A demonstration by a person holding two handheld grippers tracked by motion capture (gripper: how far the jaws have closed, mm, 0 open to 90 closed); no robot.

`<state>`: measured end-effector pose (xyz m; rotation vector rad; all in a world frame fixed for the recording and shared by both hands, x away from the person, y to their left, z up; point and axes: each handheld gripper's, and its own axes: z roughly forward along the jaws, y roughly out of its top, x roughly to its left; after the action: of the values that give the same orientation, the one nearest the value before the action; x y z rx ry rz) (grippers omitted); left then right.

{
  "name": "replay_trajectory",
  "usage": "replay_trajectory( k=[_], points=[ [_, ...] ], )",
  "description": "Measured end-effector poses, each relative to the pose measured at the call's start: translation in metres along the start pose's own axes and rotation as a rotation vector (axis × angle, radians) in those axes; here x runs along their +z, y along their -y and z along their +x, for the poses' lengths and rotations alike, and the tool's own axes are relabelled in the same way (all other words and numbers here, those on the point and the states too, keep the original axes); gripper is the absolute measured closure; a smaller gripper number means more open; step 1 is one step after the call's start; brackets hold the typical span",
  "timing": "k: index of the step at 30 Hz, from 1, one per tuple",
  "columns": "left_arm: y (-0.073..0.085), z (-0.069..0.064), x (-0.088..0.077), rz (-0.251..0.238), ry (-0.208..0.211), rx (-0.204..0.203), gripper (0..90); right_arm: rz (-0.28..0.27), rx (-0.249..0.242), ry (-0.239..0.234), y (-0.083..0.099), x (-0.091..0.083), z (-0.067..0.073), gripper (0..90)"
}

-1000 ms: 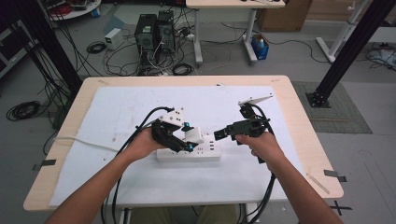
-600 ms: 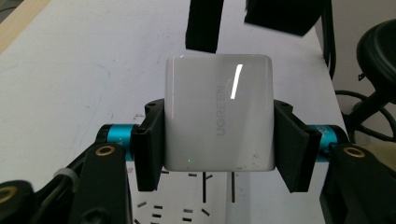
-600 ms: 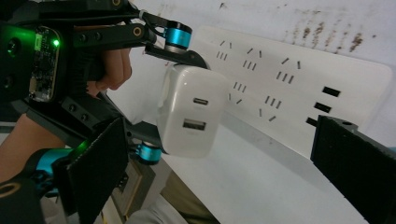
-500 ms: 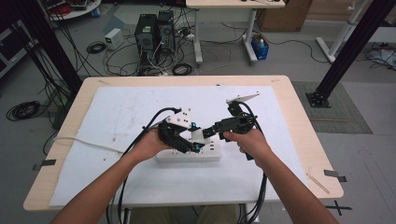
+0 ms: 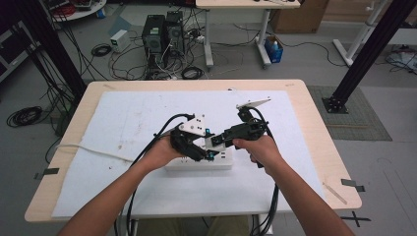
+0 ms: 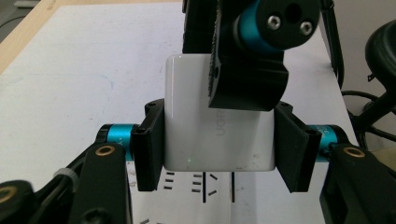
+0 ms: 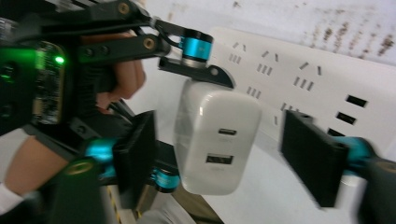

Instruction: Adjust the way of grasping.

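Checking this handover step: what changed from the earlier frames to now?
The right tool came leftward to the white charger, its jaws closing around it without pressing yet. The left tool stays shut on the charger above the power strip.

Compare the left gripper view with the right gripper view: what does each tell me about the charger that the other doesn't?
Left gripper view: the charger's two prongs hanging above the power strip's slots, the left gripper clamping its sides. Right gripper view: its port face, with the right gripper's jaws, just closing, apart from it either side. Both: charger held over the strip.
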<state>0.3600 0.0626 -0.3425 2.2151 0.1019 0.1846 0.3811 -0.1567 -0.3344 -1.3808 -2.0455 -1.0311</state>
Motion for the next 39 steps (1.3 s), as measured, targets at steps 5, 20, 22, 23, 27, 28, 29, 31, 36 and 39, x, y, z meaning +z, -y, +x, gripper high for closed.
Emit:
replay_trajectory(
  k=[5, 20, 22, 23, 27, 28, 29, 31, 36, 39],
  points=[
    [-0.001, -0.002, 0.001, -0.009, -0.010, 0.009, 42.6, 0.005, 0.021, -0.029, -0.001, 0.001, -0.004, 39.3],
    [-0.001, -0.004, 0.002, -0.013, -0.023, 0.026, 42.5, -0.009, 0.066, -0.099, 0.002, 0.003, -0.013, 49.4],
    [-0.001, -0.004, 0.003, -0.012, -0.026, 0.027, 42.6, -0.008, 0.063, -0.106, 0.002, 0.003, -0.014, 52.3],
    [-0.001, -0.004, 0.003, -0.011, -0.026, 0.029, 42.6, -0.007, 0.067, -0.114, 0.003, 0.004, -0.015, 53.1],
    [-0.001, -0.006, 0.004, 0.000, -0.045, 0.054, 42.6, -0.009, 0.073, -0.139, 0.004, 0.005, -0.017, 58.2],
    [-0.001, -0.006, 0.004, 0.006, -0.051, 0.064, 42.5, -0.013, 0.073, -0.144, 0.004, 0.005, -0.018, 59.1],
    [-0.001, -0.007, 0.004, 0.008, -0.058, 0.070, 42.5, -0.018, 0.078, -0.150, 0.004, 0.006, -0.018, 60.8],
    [-0.002, -0.009, 0.005, 0.019, -0.067, 0.086, 42.5, -0.017, 0.089, -0.161, 0.005, 0.006, -0.020, 61.8],
    [-0.001, -0.011, 0.008, 0.053, -0.085, 0.106, 41.7, -0.006, 0.073, -0.161, 0.006, 0.009, -0.023, 62.4],
    [0.000, -0.008, 0.007, 0.063, -0.098, 0.051, 26.7, -0.014, 0.037, -0.126, 0.006, 0.009, -0.024, 62.4]
  ],
)
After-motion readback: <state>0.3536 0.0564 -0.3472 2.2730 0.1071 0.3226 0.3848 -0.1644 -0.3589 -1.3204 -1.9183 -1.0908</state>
